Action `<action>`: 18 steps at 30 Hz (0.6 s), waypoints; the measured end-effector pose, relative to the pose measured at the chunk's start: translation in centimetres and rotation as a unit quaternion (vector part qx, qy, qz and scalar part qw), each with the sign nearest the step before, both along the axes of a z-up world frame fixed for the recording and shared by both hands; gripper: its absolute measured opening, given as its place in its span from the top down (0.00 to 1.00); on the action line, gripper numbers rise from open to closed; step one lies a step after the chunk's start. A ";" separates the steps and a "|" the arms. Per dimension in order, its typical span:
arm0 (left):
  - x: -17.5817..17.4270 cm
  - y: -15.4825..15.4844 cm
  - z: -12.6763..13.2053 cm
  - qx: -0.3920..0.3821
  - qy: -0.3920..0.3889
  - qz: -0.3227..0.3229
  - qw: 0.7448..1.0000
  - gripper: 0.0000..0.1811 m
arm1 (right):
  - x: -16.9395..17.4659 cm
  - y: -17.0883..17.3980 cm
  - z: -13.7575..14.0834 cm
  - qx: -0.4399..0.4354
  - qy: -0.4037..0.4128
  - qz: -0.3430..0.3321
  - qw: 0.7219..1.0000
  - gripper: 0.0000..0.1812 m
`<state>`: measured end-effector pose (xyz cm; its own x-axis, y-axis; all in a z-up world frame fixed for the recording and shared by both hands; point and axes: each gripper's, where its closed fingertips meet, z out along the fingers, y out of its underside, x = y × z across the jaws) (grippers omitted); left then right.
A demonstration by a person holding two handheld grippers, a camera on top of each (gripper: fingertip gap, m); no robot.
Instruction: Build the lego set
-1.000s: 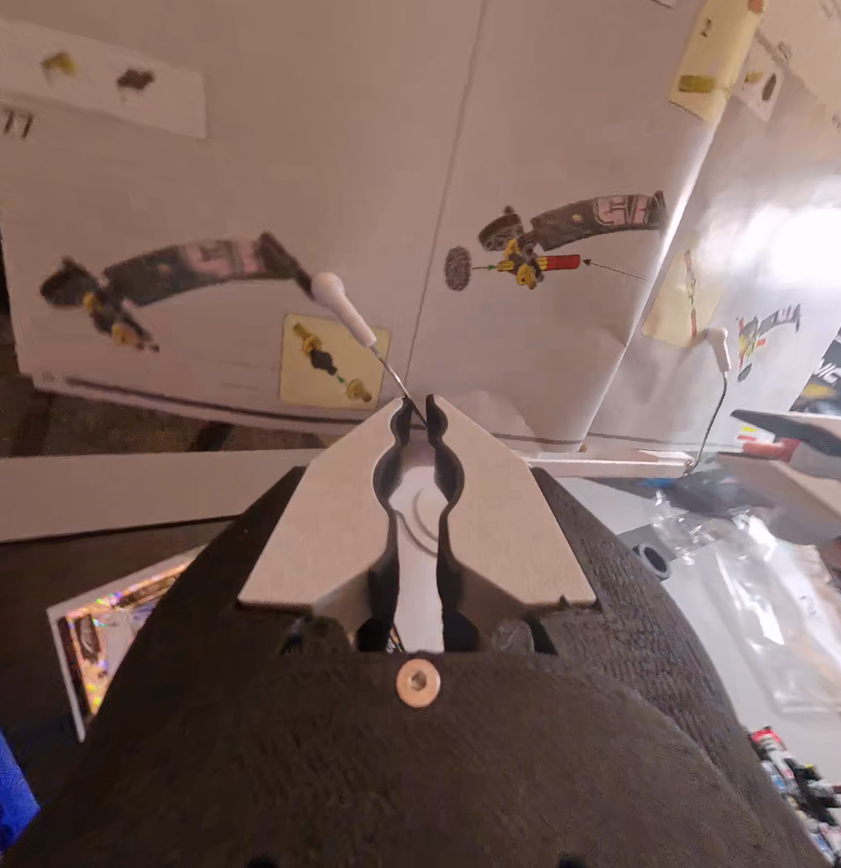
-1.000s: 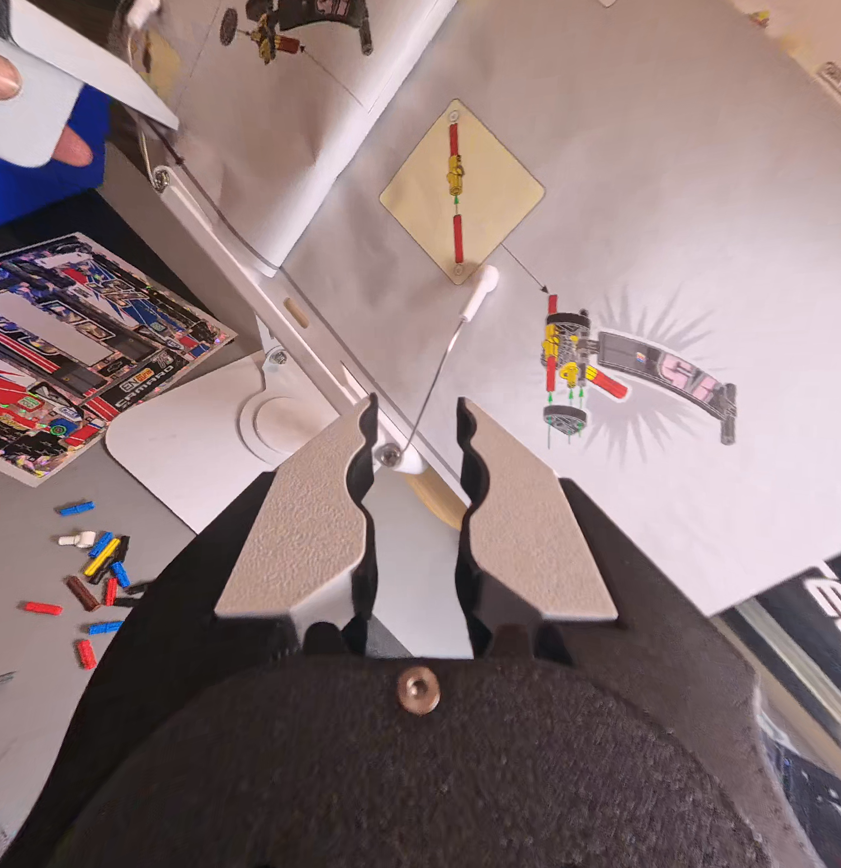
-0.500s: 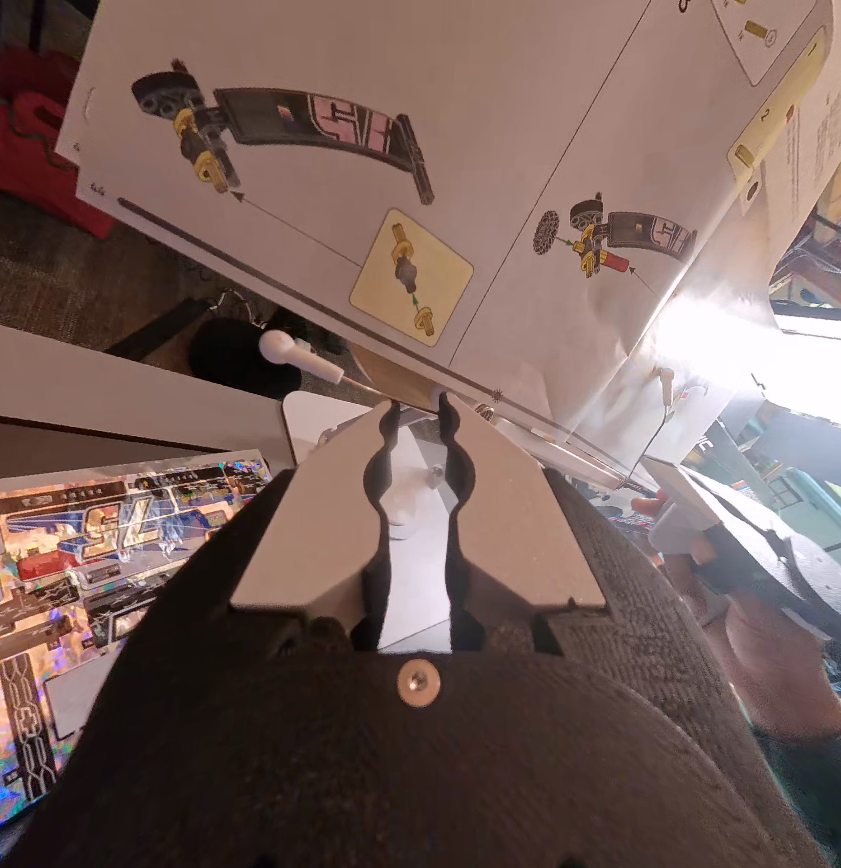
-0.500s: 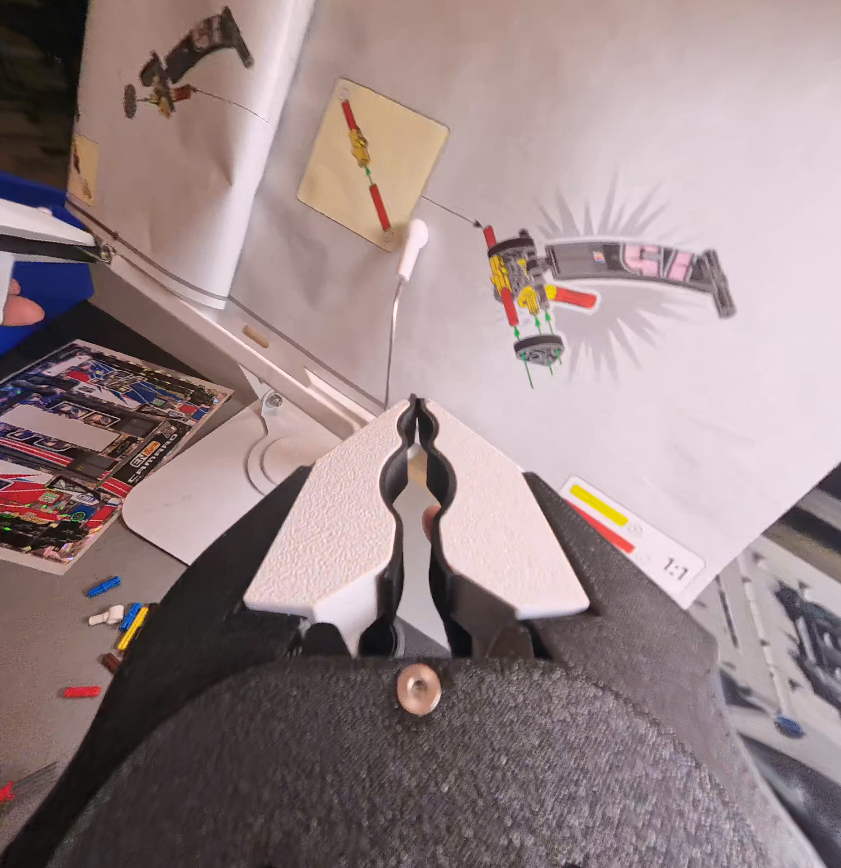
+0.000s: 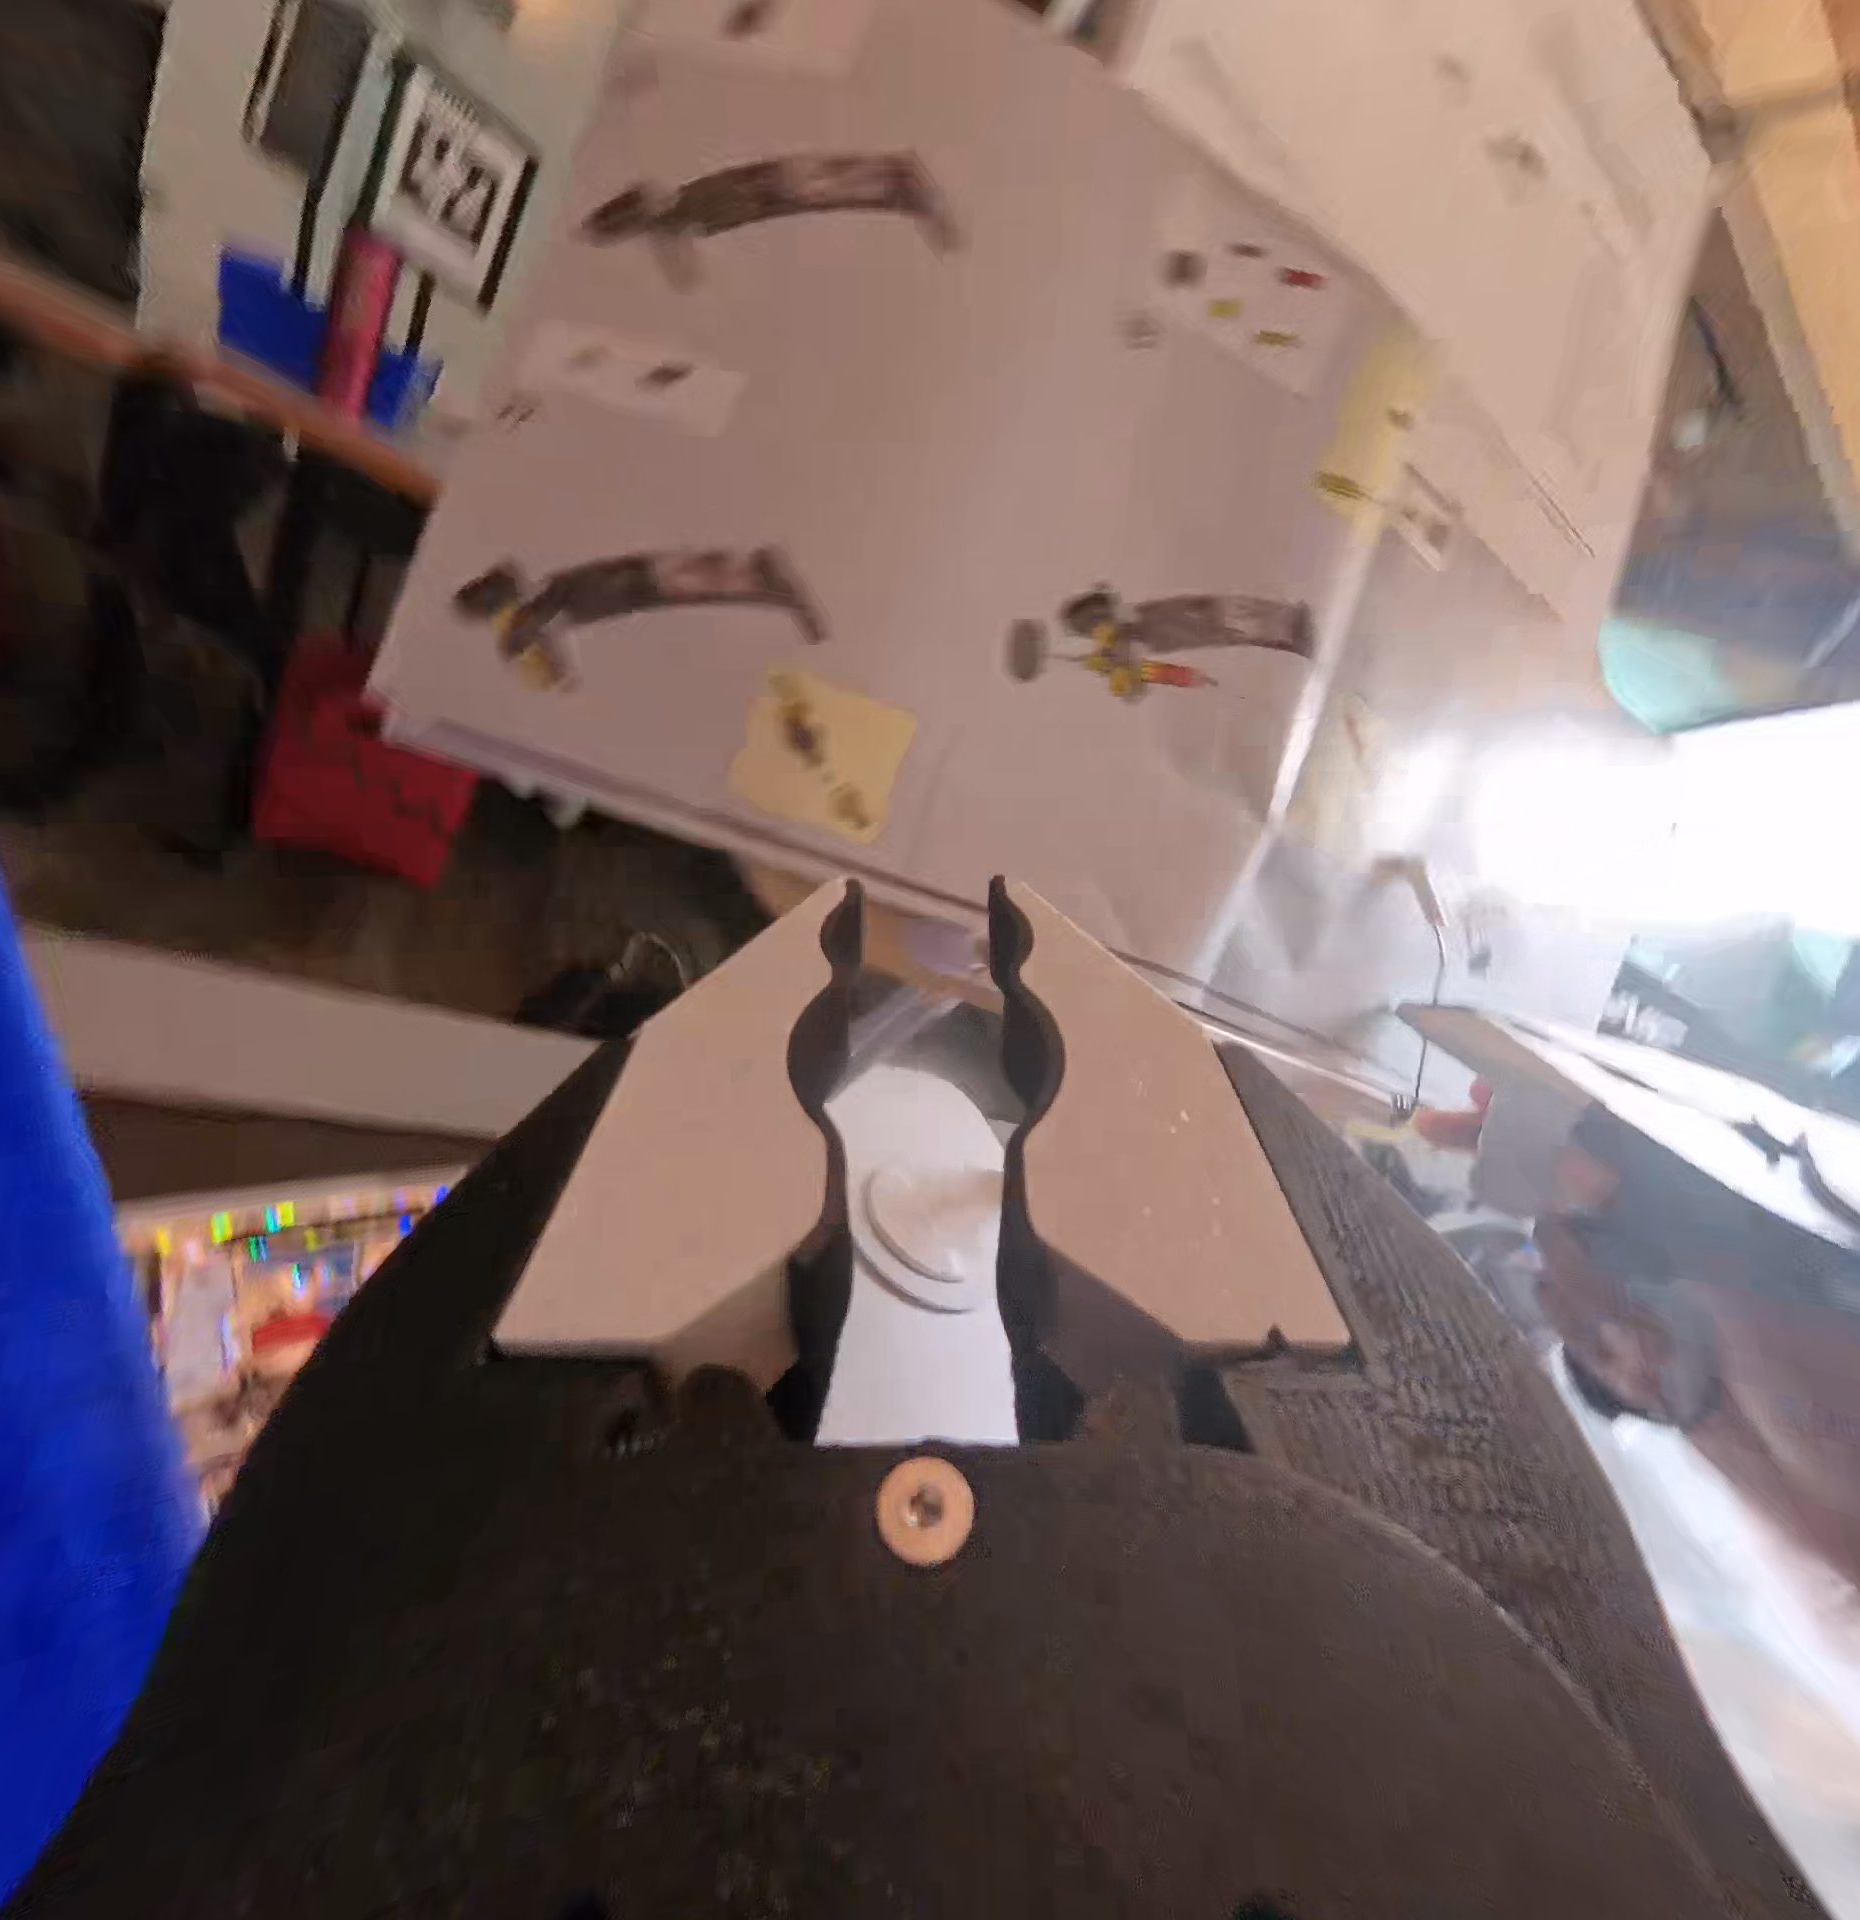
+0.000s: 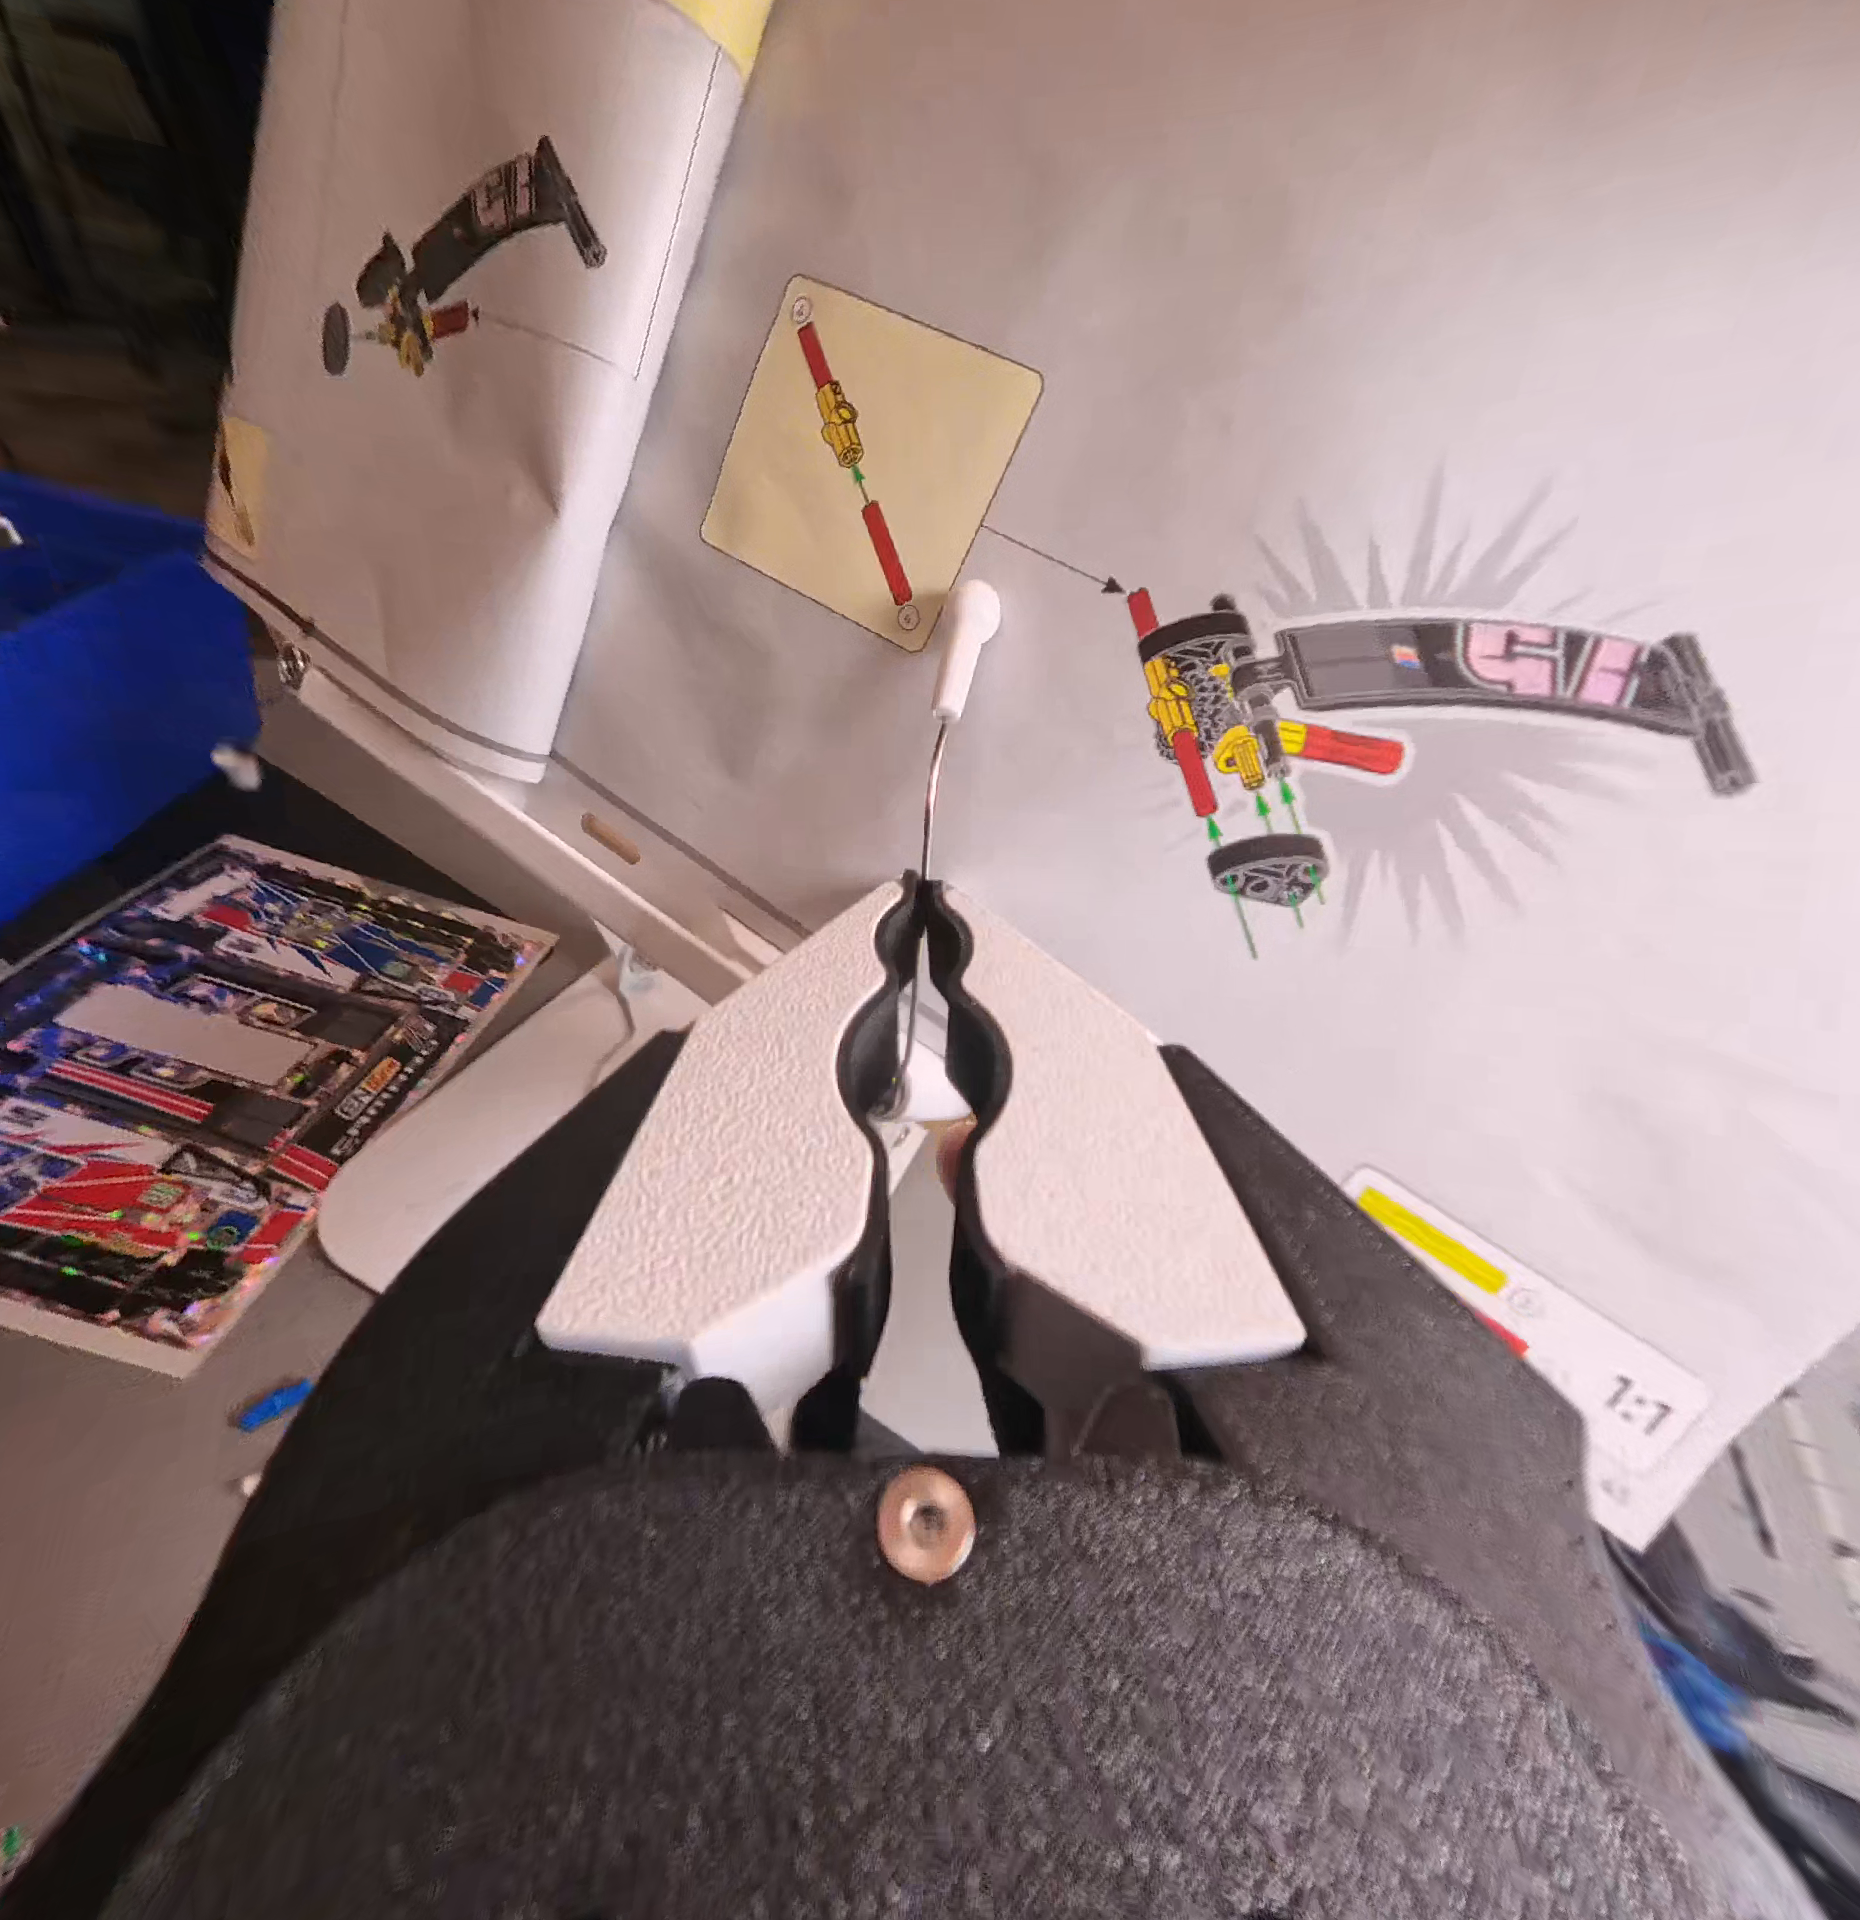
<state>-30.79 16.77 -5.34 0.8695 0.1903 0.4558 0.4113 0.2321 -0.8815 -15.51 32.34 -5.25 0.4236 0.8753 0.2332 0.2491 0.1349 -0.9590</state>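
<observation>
My right gripper [image 6: 923, 894] pinches the stand's wire page clip [image 6: 947, 727] against the instruction booklet [image 6: 1321, 312]; my left gripper [image 5: 923, 902] gapes empty.

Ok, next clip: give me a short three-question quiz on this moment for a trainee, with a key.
1. True or false: the right gripper is shut on the wire page clip of the book stand.
2. Multiple choice: the left gripper is A) shut on a brick, B) open with nothing between its fingers, C) shut on a page.
3. Fill in: in the right wrist view, the sticker sheet lies flat on the table, to the ____ of the right gripper.

Key: 1 true; 2 B; 3 left.
</observation>
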 end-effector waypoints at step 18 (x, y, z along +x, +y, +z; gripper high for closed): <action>8.7 11.0 -1.1 -0.214 0.283 -0.110 0.928 1.00 | 8.5 0.7 -2.6 -0.170 0.189 -0.075 0.964 0.93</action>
<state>-22.06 27.74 -6.40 0.9858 0.0383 -0.1634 -0.1509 -0.2238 -0.9629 -7.05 33.04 -7.83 0.5505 0.7958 -0.2523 -0.1352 -0.2133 -0.9676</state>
